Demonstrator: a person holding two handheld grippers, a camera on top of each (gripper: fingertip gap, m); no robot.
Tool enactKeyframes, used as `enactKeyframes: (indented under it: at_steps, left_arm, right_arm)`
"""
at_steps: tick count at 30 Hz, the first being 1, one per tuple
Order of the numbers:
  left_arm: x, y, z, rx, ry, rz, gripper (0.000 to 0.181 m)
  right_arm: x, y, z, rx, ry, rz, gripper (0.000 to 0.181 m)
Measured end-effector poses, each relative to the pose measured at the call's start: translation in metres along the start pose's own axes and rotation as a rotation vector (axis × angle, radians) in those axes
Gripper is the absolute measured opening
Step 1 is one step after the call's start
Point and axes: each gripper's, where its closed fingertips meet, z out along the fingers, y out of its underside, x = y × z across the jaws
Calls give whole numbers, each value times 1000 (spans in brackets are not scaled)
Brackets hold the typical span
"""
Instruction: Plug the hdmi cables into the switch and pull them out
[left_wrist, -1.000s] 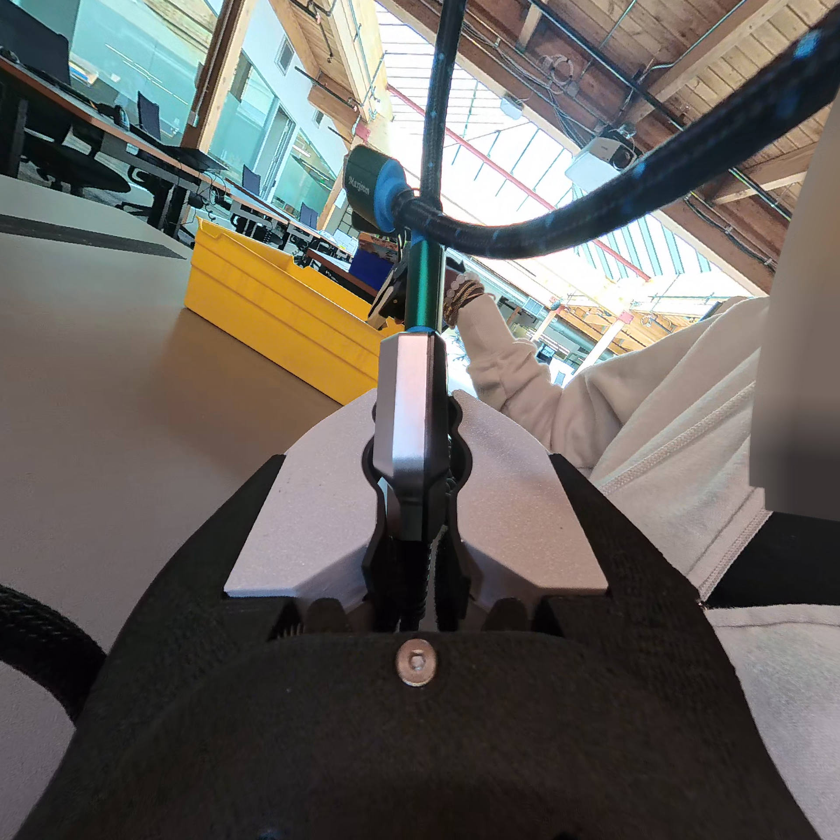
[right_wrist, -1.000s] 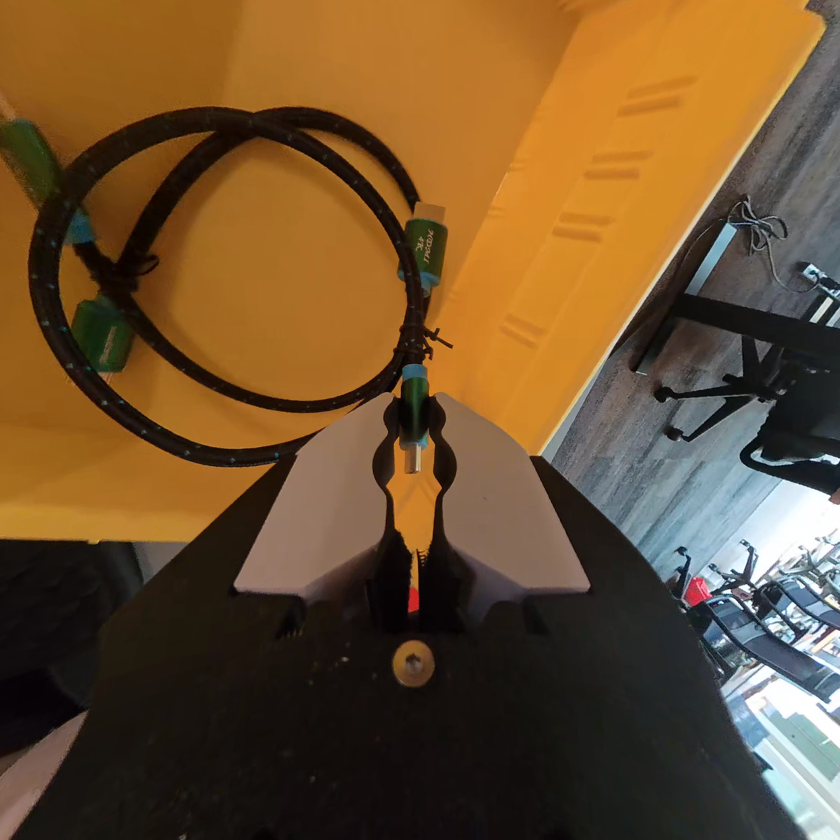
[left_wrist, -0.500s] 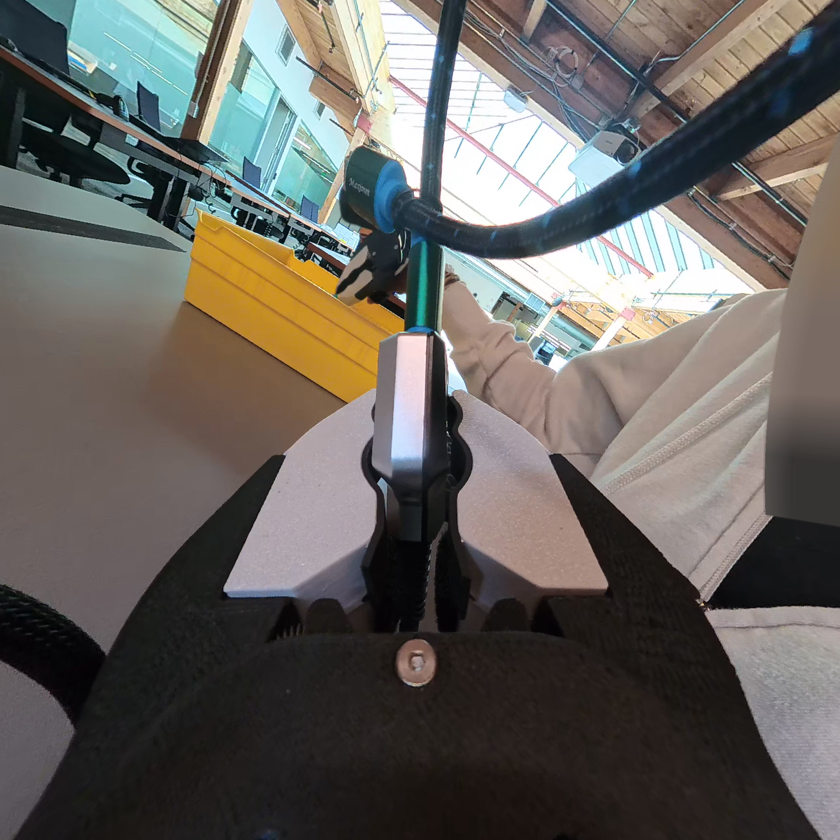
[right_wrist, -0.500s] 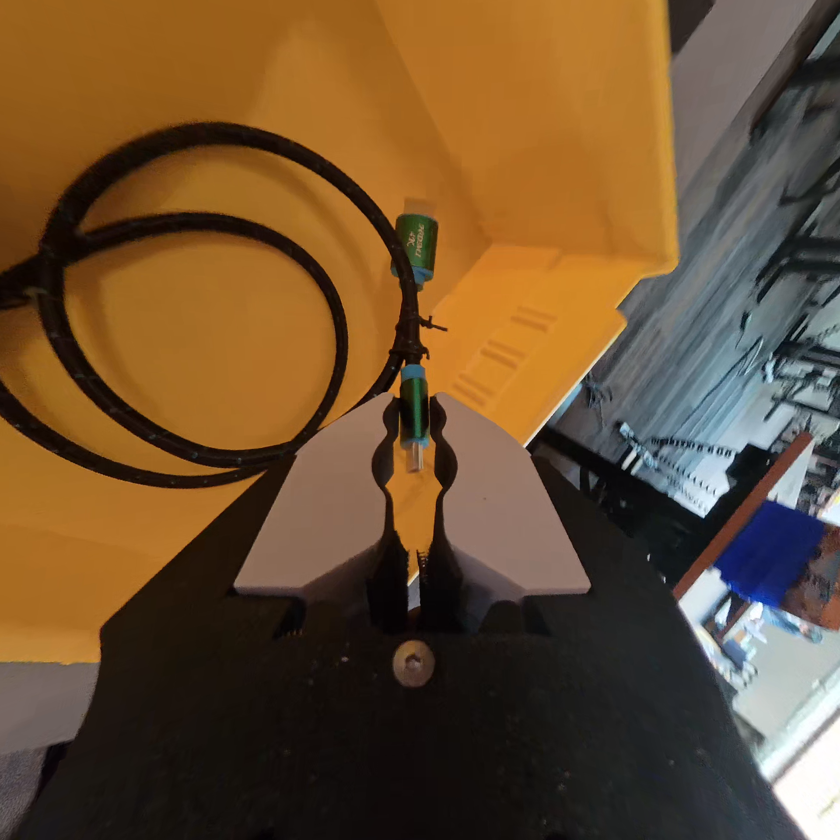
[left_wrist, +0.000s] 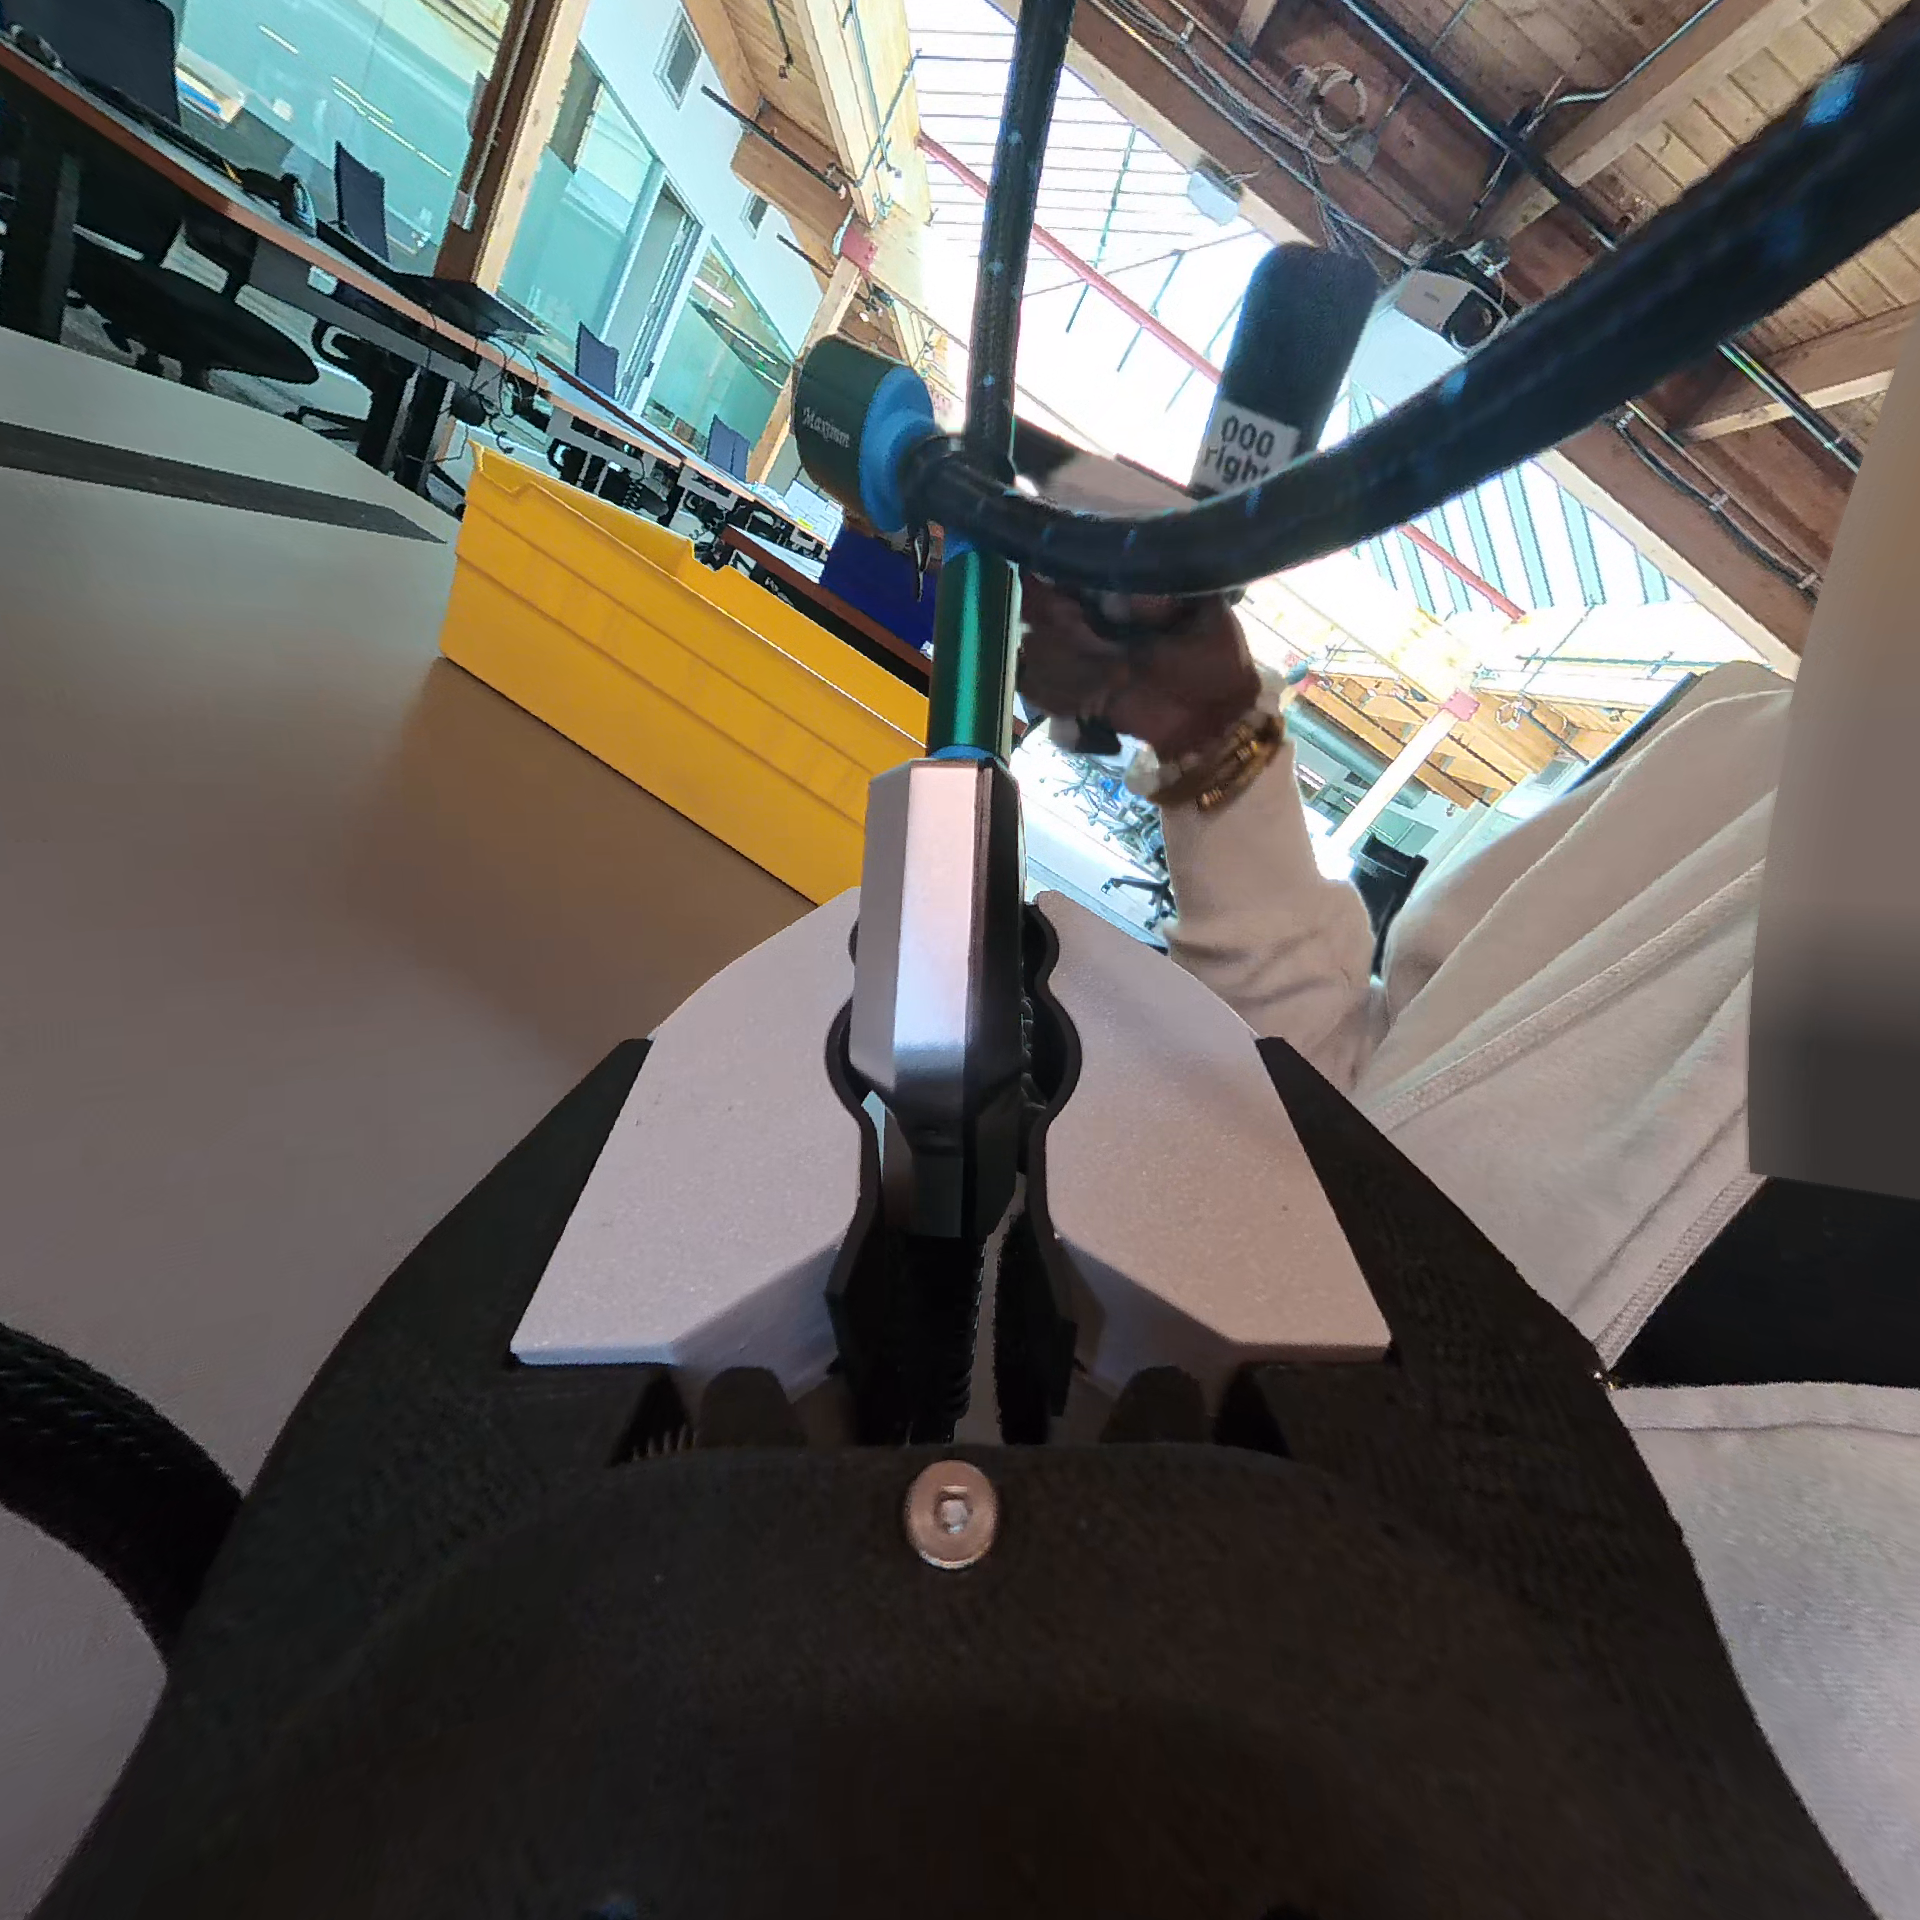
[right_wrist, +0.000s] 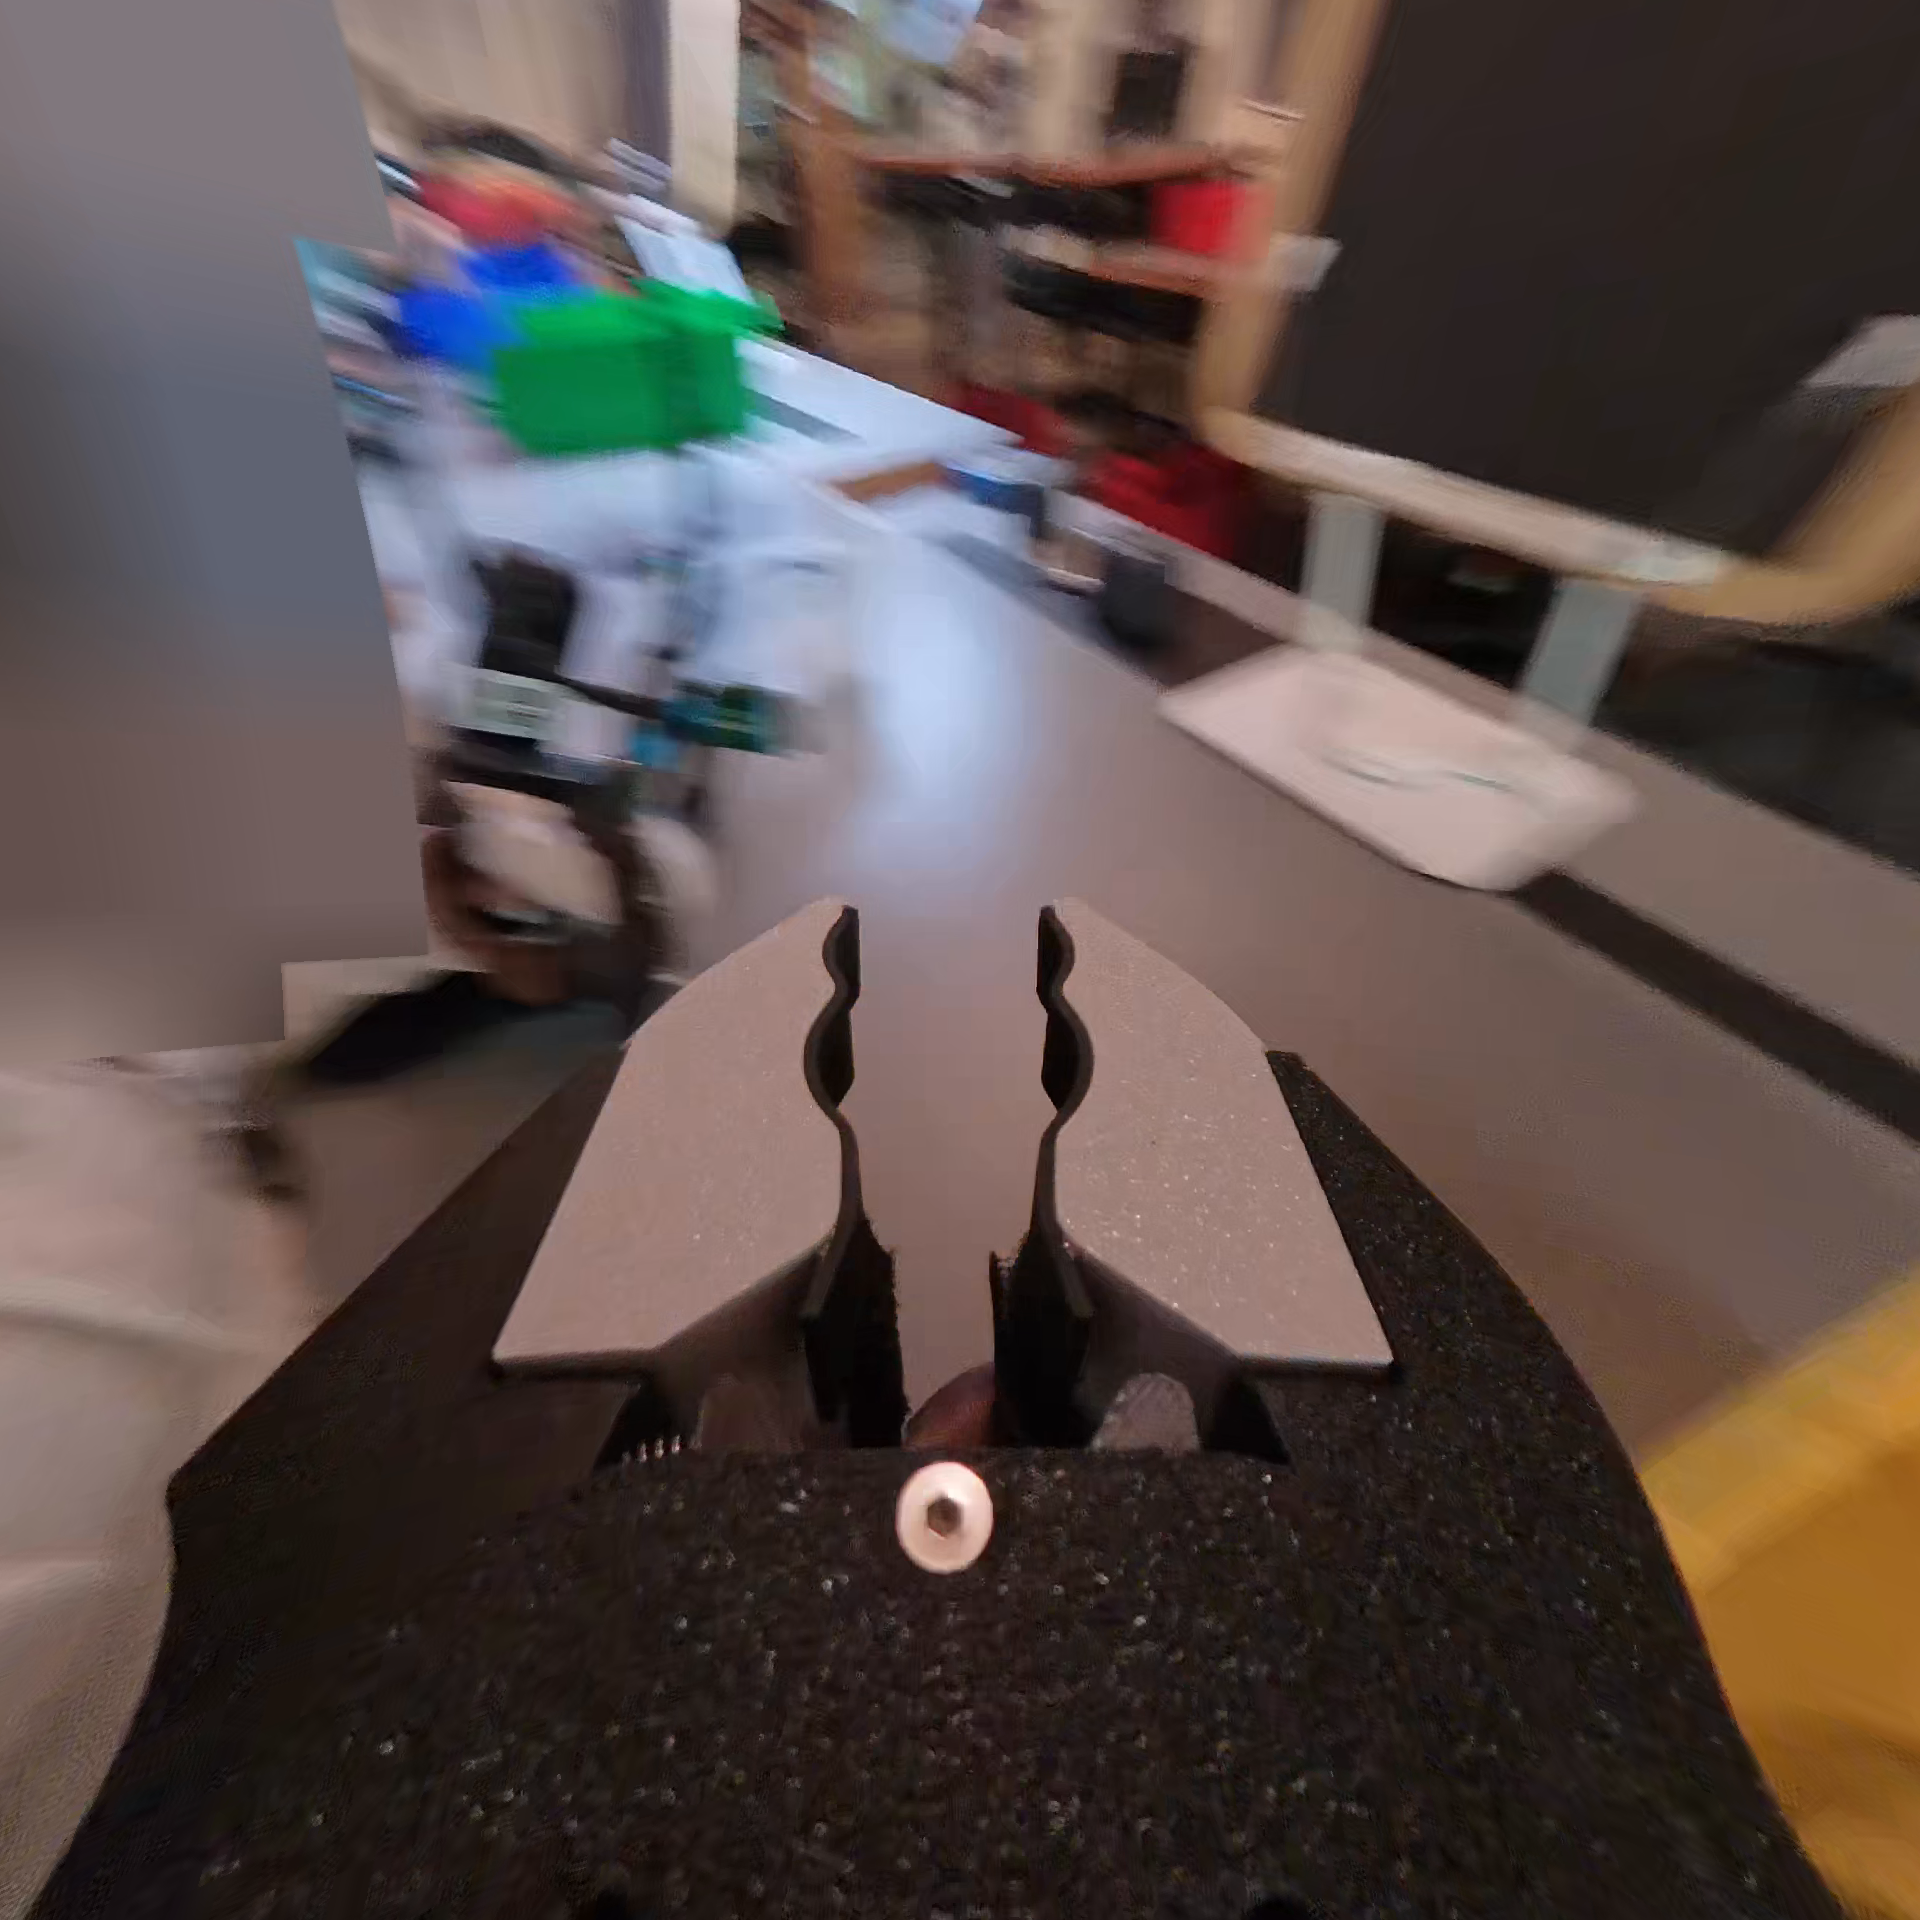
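Note:
My left gripper is shut on the silver HDMI switch and holds it upright above the tan table. A green HDMI plug sits in the switch's top end, and its black braided cable runs up out of view. A second green plug on another braided cable hangs loose just above. My right gripper is open and empty over the table, and its view is motion-blurred. In the left wrist view a hand holds the right gripper's black handle beyond the switch.
A yellow bin stands on the table behind the switch; its corner shows in the right wrist view. A white tray lies farther off on the table. The person's light sleeve and torso fill the right.
My right gripper has let go of the green plug in the yellow bin, opened, and swung up and out of the bin. My left gripper still holds the switch in the same place.

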Motion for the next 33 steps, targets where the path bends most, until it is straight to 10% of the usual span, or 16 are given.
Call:
enactKeyframes:
  at_steps: [4,8,33]
  left_arm:
    - [0,2,0,-9,3,0,24]
    - [2,4,1,-24,14,-4,24]
    - [13,2,6,10,101,-75,23]
  right_arm:
    - [-84,26,69,28,-404,222,37]
    - [-95,33,106,61,-525,400,32]
    - [-95,6,118,298,-494,389,10]
